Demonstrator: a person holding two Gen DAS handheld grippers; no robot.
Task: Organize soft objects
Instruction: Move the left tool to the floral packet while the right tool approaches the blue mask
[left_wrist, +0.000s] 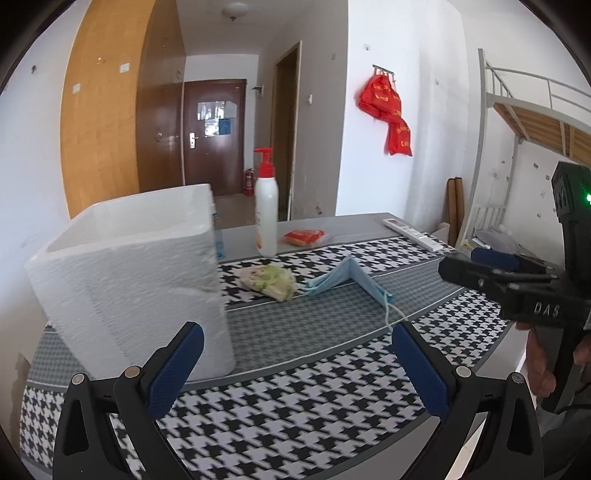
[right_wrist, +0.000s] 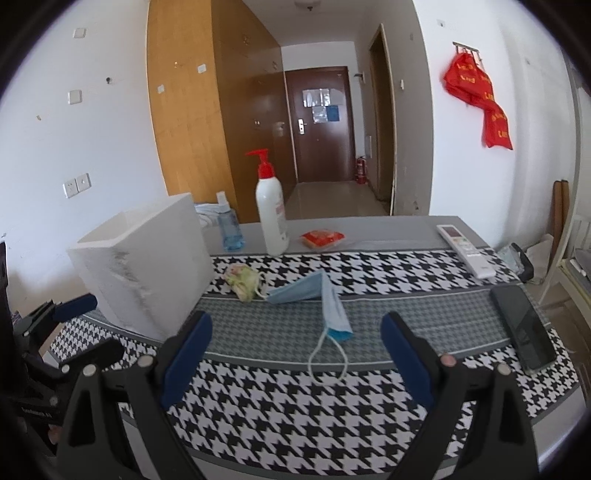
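A blue face mask (right_wrist: 325, 299) lies folded on the houndstooth tablecloth (right_wrist: 295, 417), its ear loop trailing toward me; it also shows in the left wrist view (left_wrist: 347, 278). A crumpled green-and-white cloth (right_wrist: 243, 280) lies just left of it, beside a white foam box (right_wrist: 147, 266); both show in the left wrist view too, the cloth (left_wrist: 269, 280) and the box (left_wrist: 129, 280). My right gripper (right_wrist: 295, 354) is open and empty, just short of the mask's loop. My left gripper (left_wrist: 295, 362) is open and empty, next to the box.
A white pump bottle (right_wrist: 271, 218), a small blue bottle (right_wrist: 231, 229), a red snack packet (right_wrist: 323, 238), a white remote (right_wrist: 465, 254) and a black phone (right_wrist: 524, 328) lie on the table. The right gripper's body (left_wrist: 517, 288) shows at right in the left wrist view.
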